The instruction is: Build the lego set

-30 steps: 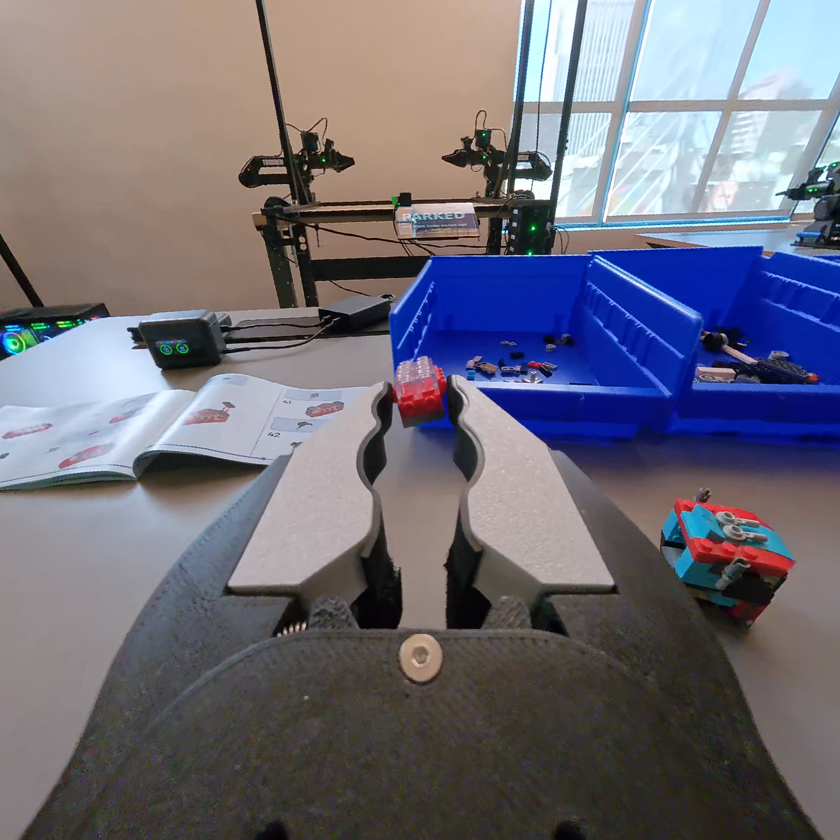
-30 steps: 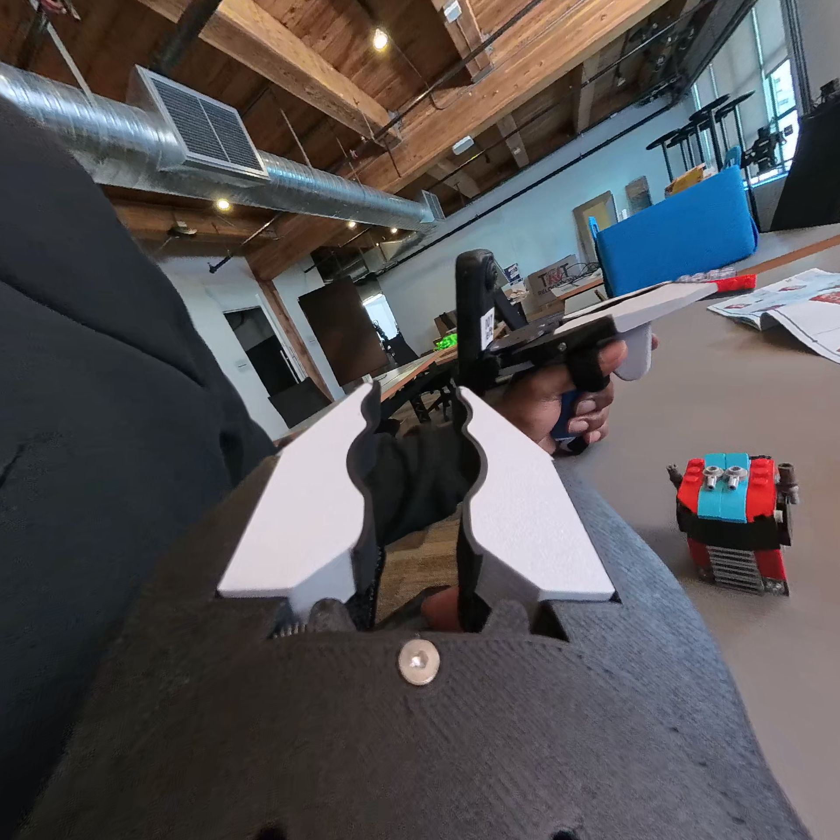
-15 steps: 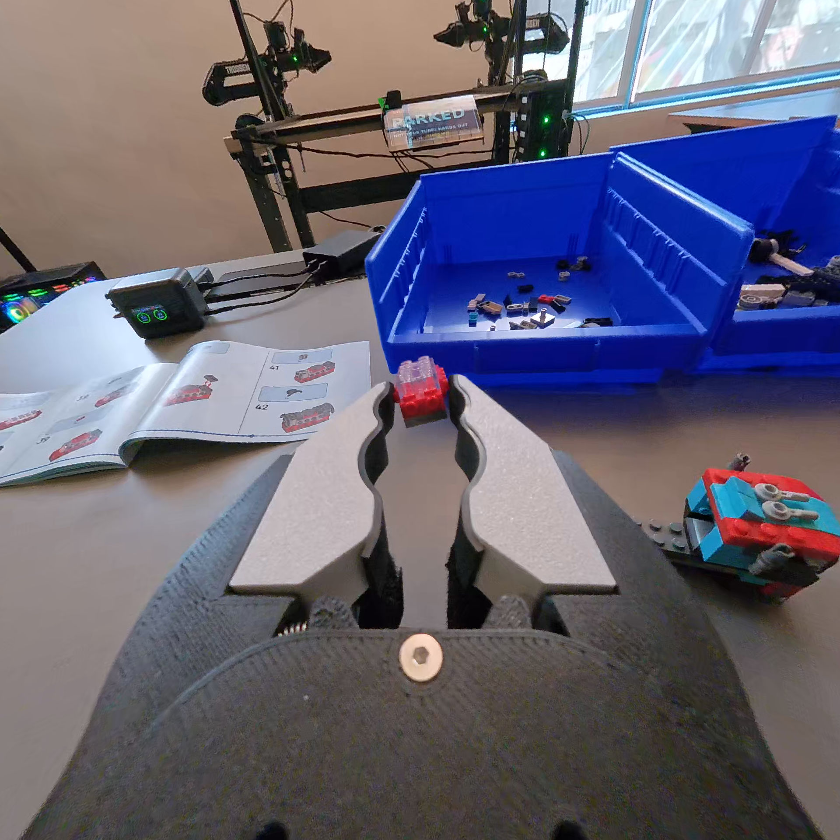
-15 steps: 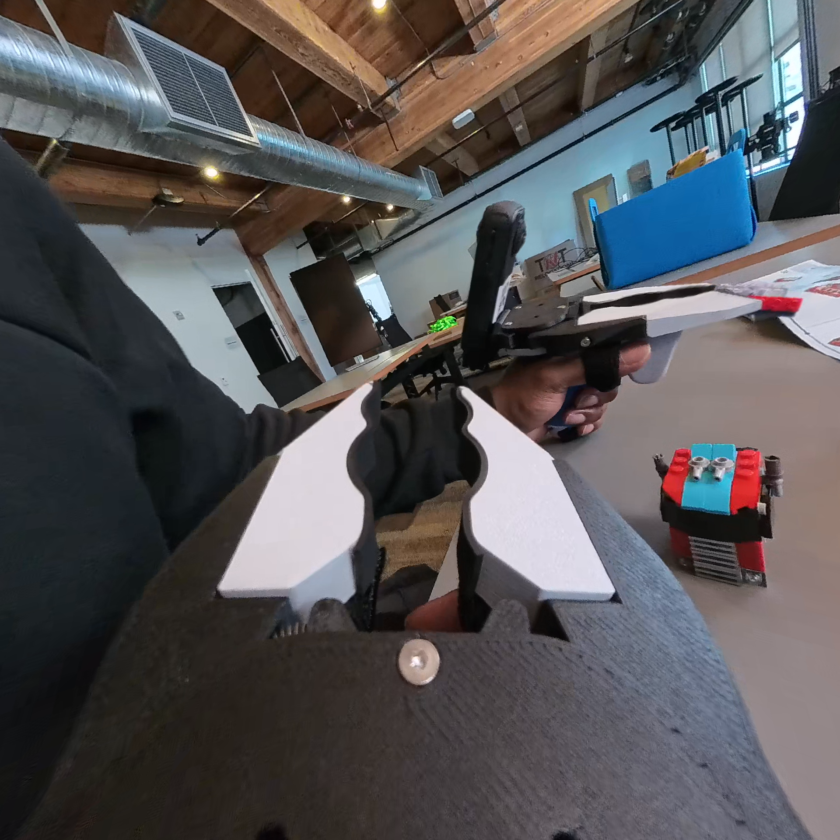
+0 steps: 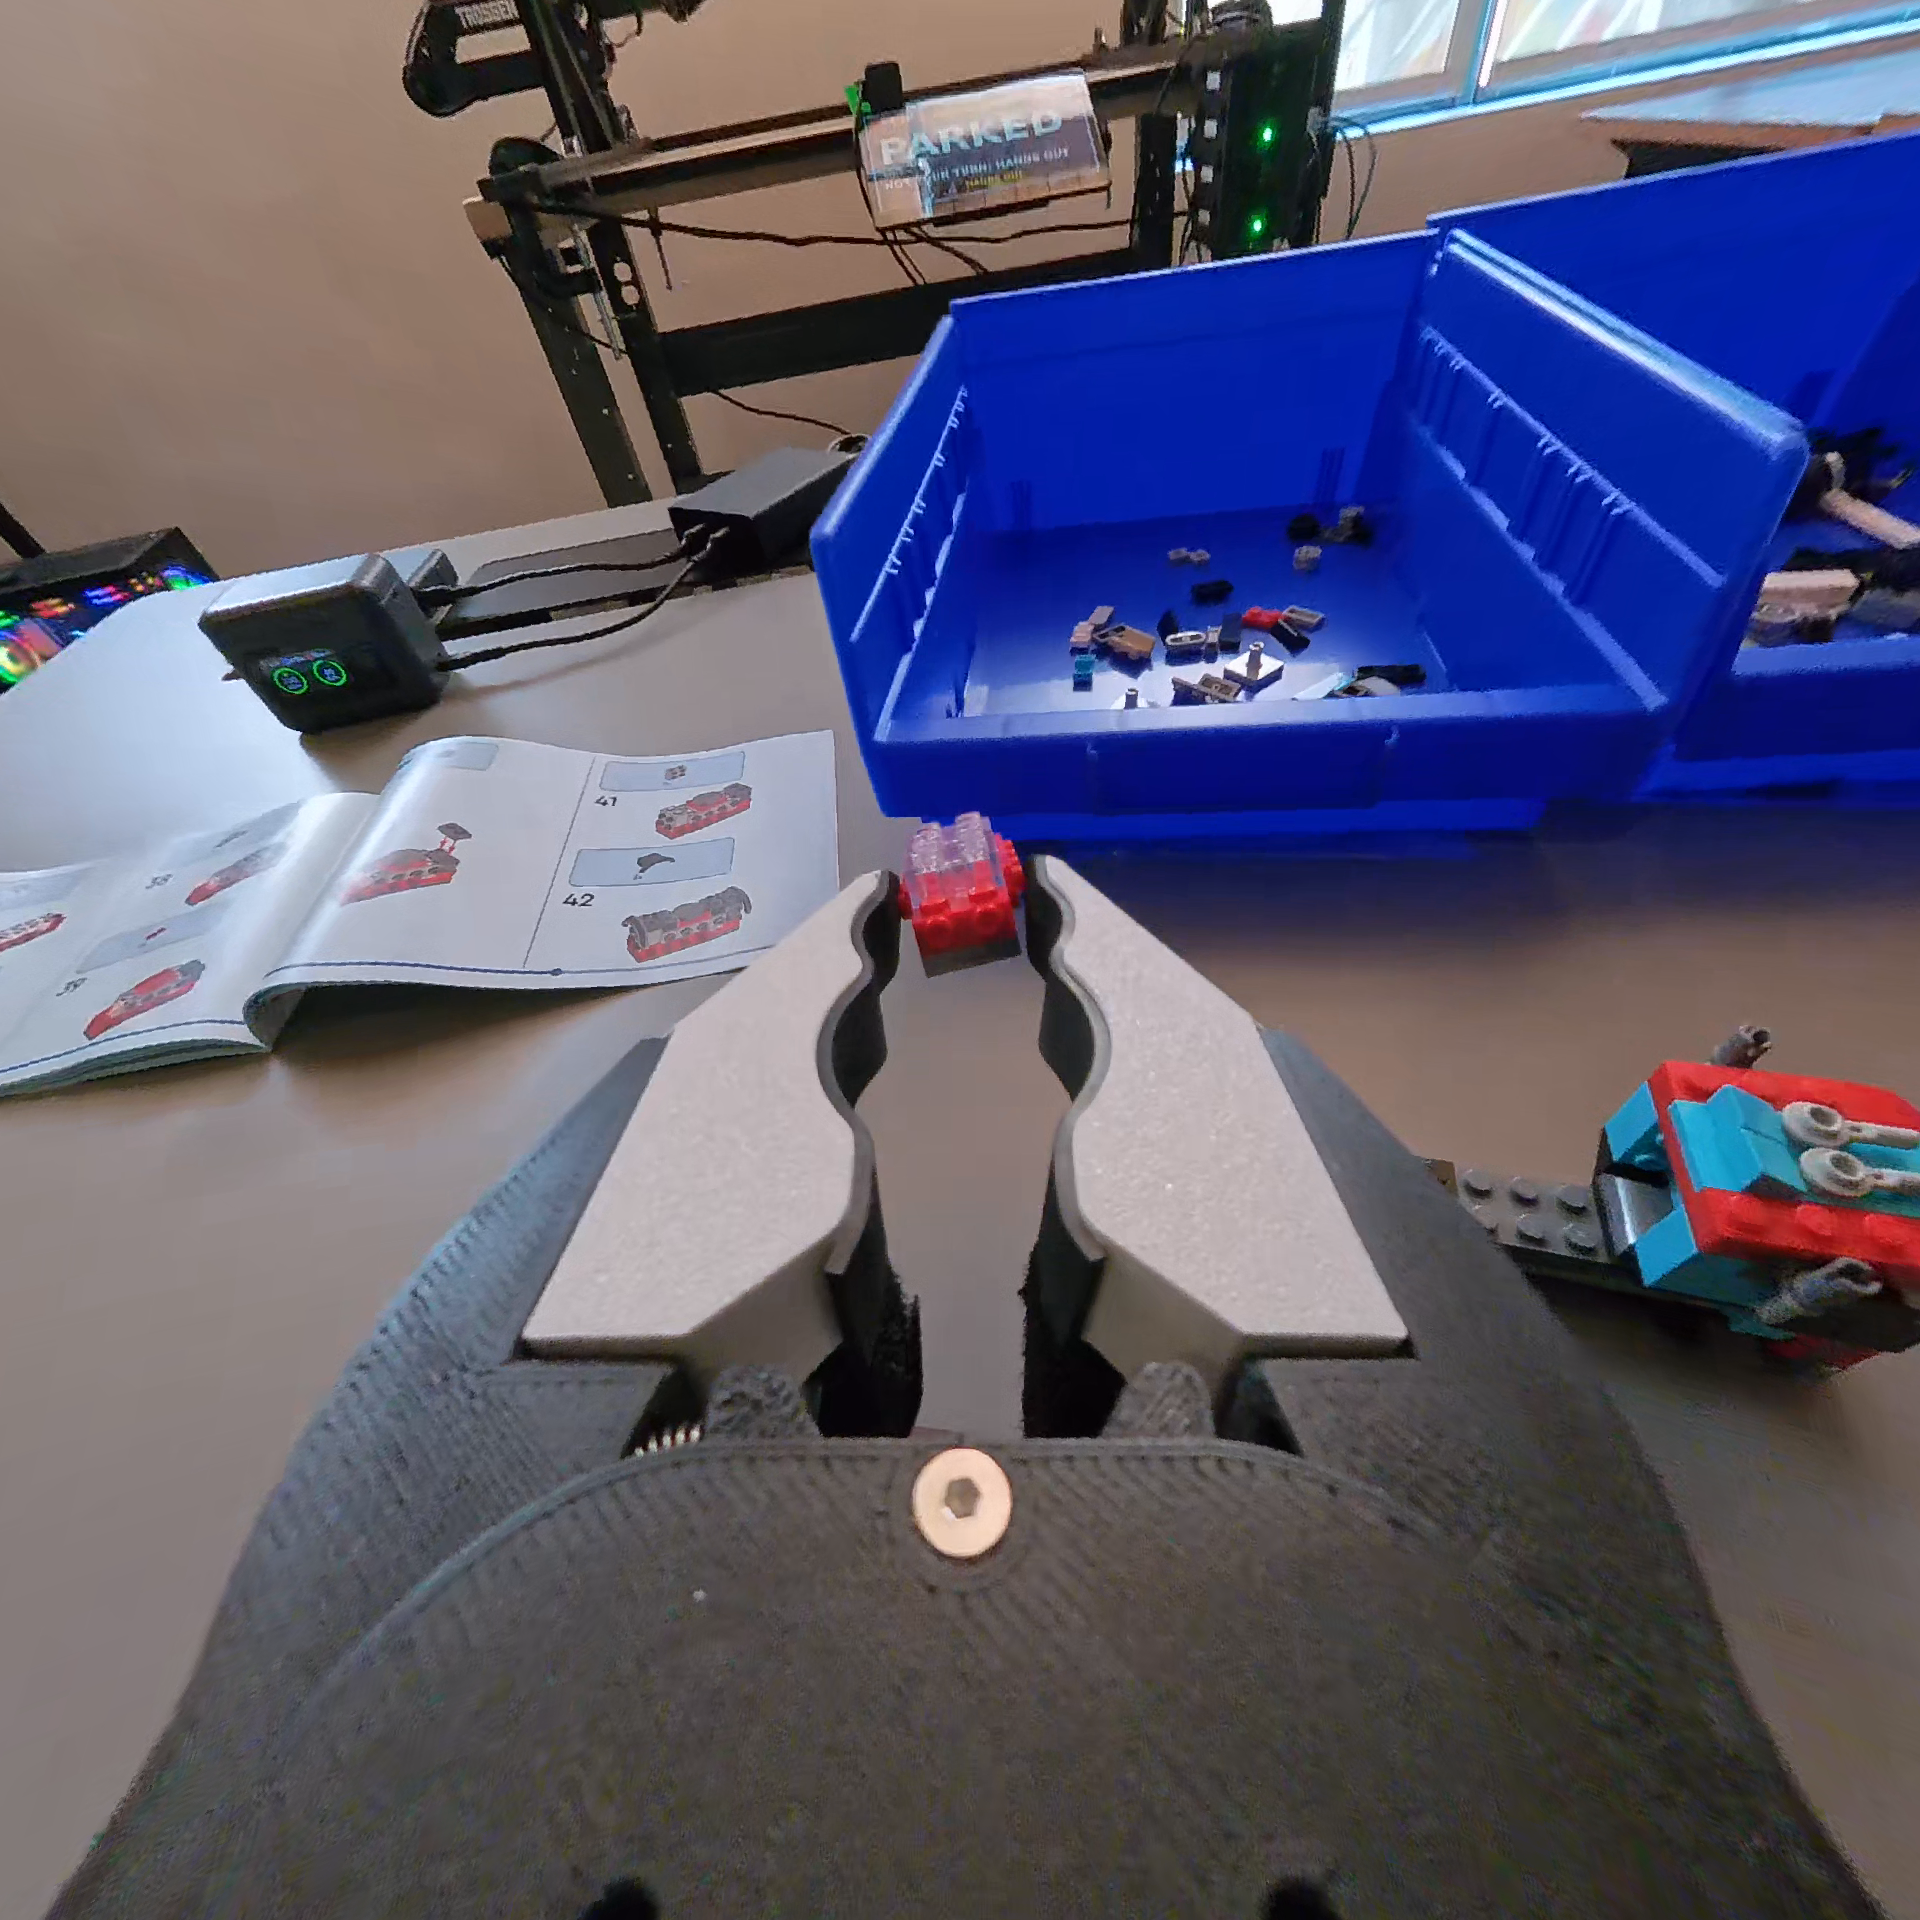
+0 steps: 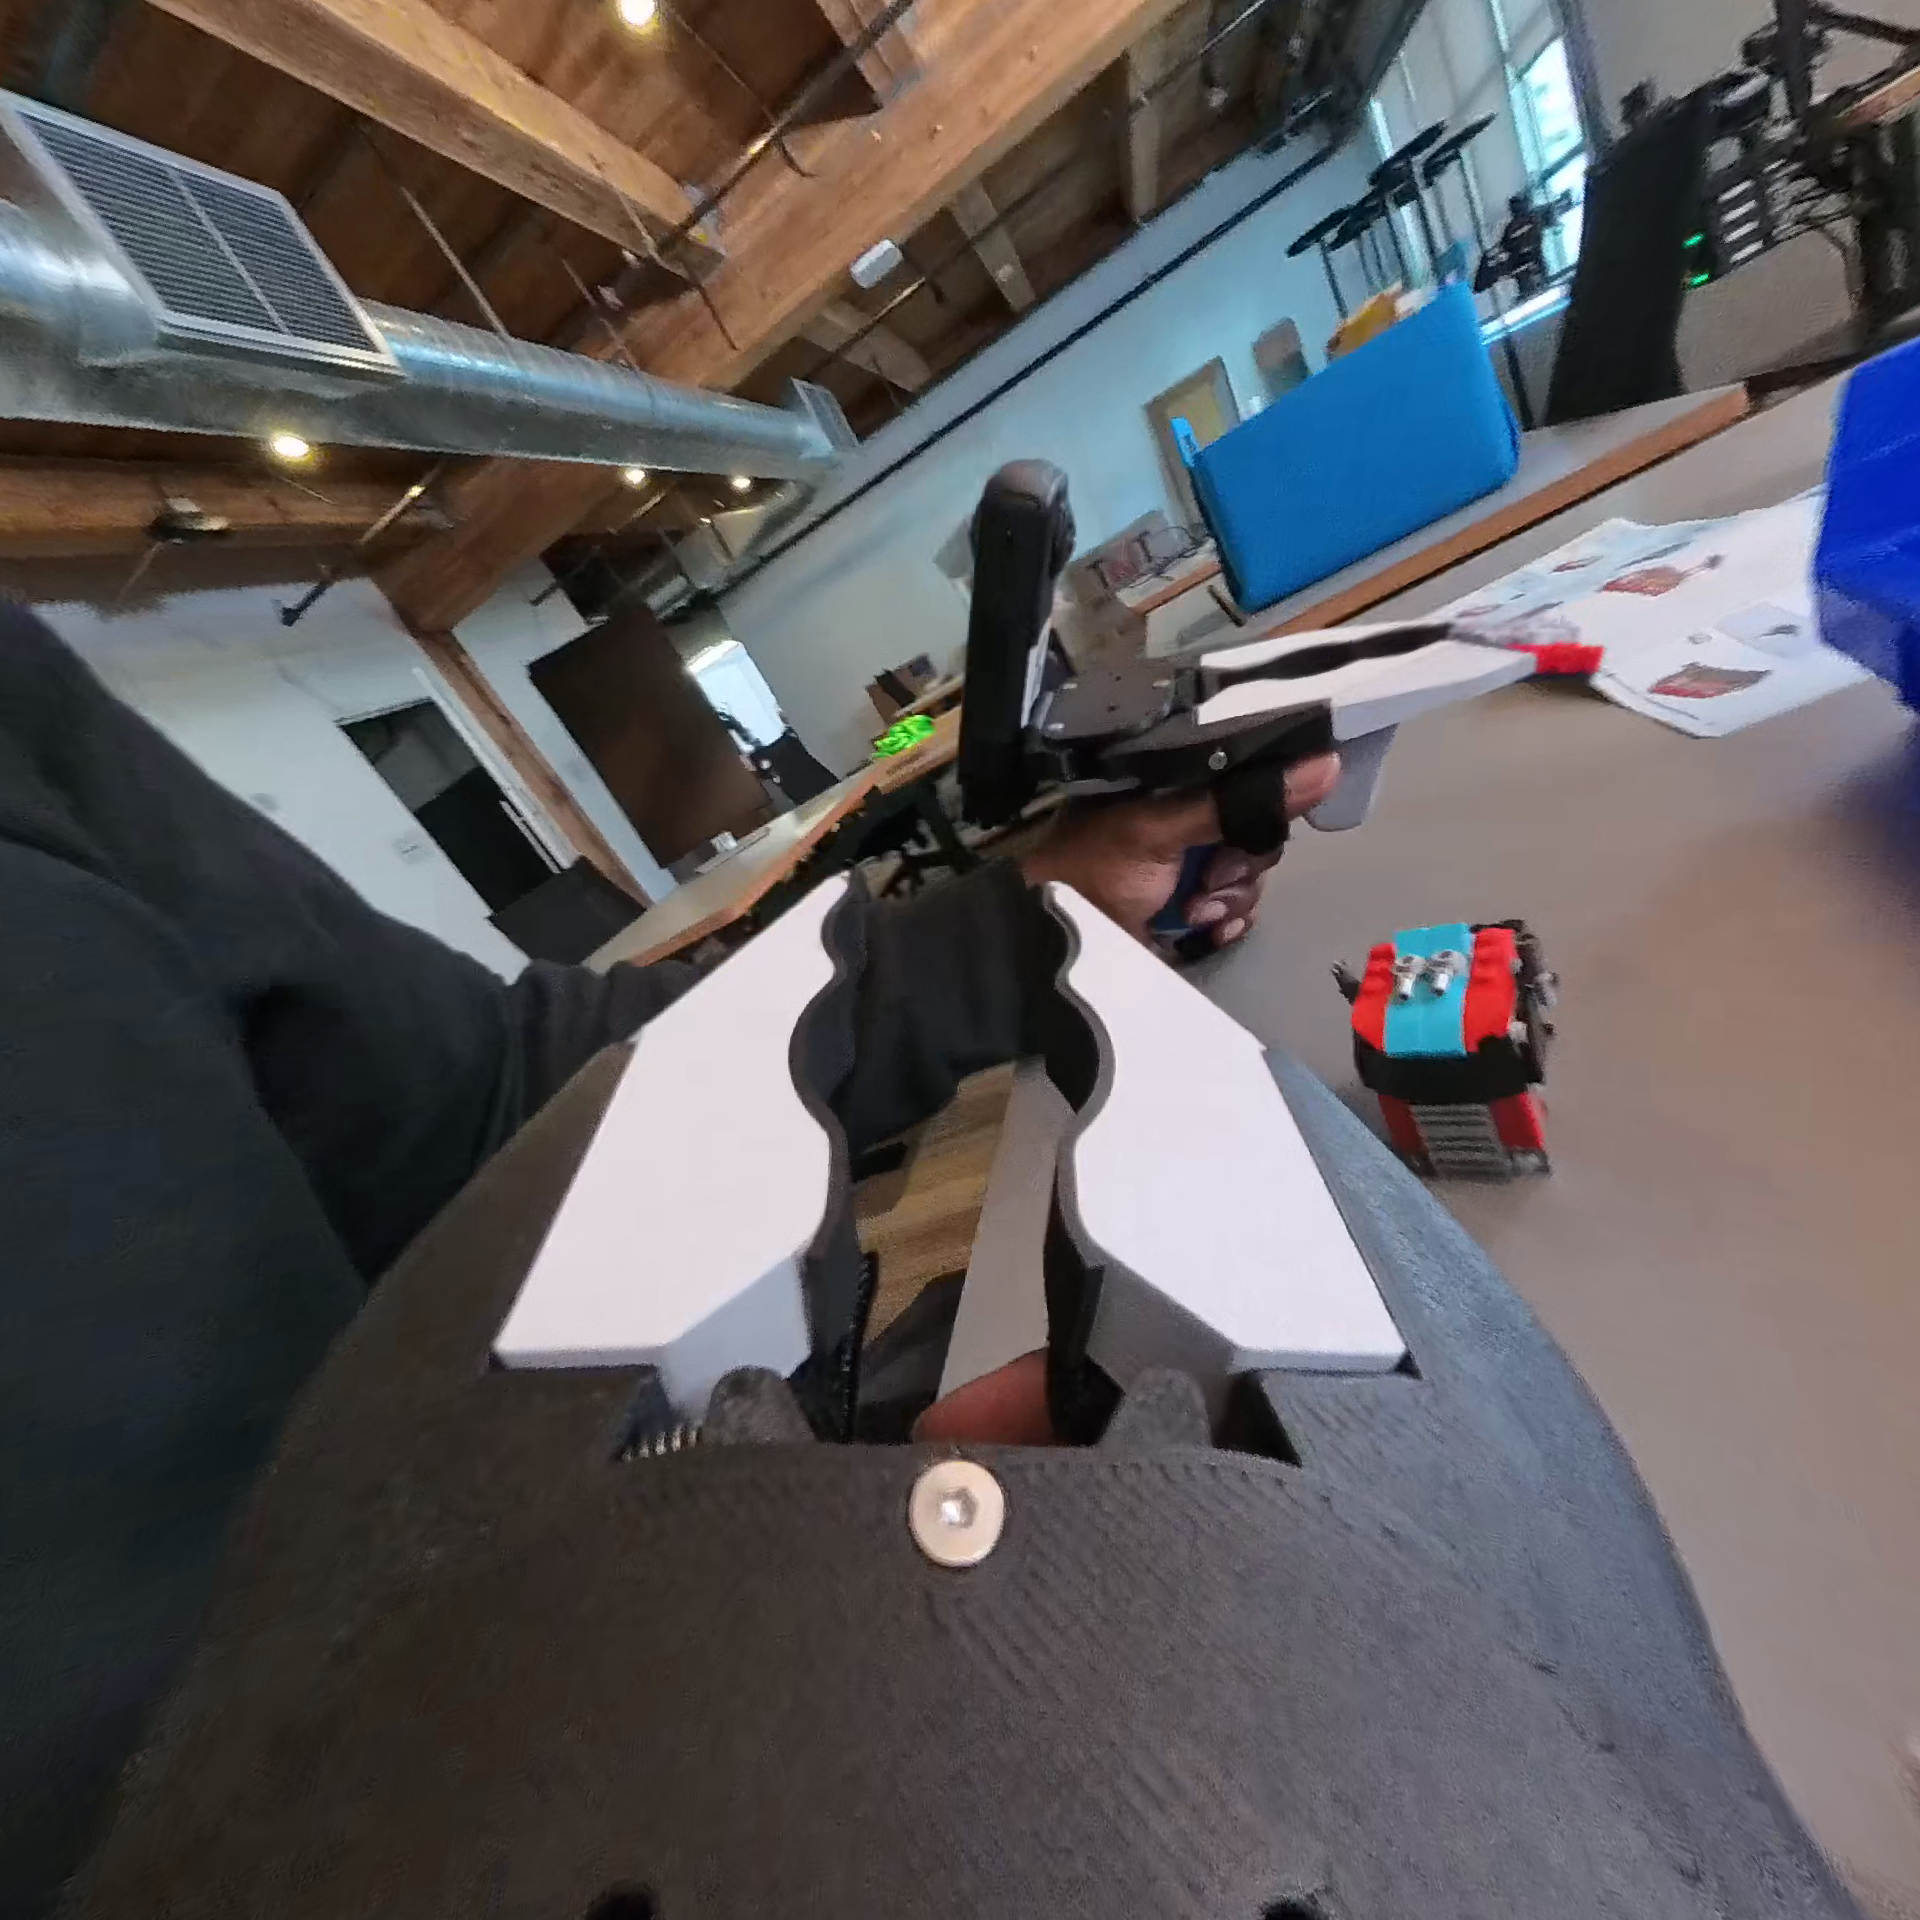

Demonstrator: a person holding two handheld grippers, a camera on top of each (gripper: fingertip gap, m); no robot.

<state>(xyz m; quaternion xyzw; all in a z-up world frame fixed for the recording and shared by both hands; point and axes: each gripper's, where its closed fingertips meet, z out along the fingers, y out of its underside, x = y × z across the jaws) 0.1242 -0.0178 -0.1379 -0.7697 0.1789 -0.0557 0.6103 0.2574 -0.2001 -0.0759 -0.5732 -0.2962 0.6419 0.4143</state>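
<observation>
My left gripper [image 5: 961,883] is shut on a small red brick assembly with a clear top [image 5: 958,912] and holds it above the table, just in front of the blue bin. It also shows in the right wrist view [image 6: 1538,652], held in a hand, with the red piece [image 6: 1555,657] at its tips. A red and teal lego model [image 5: 1766,1195] with a black plate stands on the table to the right of it, and shows in the right wrist view [image 6: 1449,1029]. My right gripper [image 6: 948,885] is open and empty, near the person's dark sleeve, left of the model.
A blue bin [image 5: 1247,774] with several small loose parts stands ahead, a second blue bin [image 5: 1829,748] to its right. An open instruction booklet [image 5: 468,873] lies at the left. A black charger box [image 5: 322,644] with cables and a metal rack sit behind. Some 25 cm of space lies between my two pairs of fingers.
My left gripper has tilted down and moved closer to the bin, still holding the red piece. The right wrist view has rolled and shifted; a blue bin corner now enters at its right edge.
</observation>
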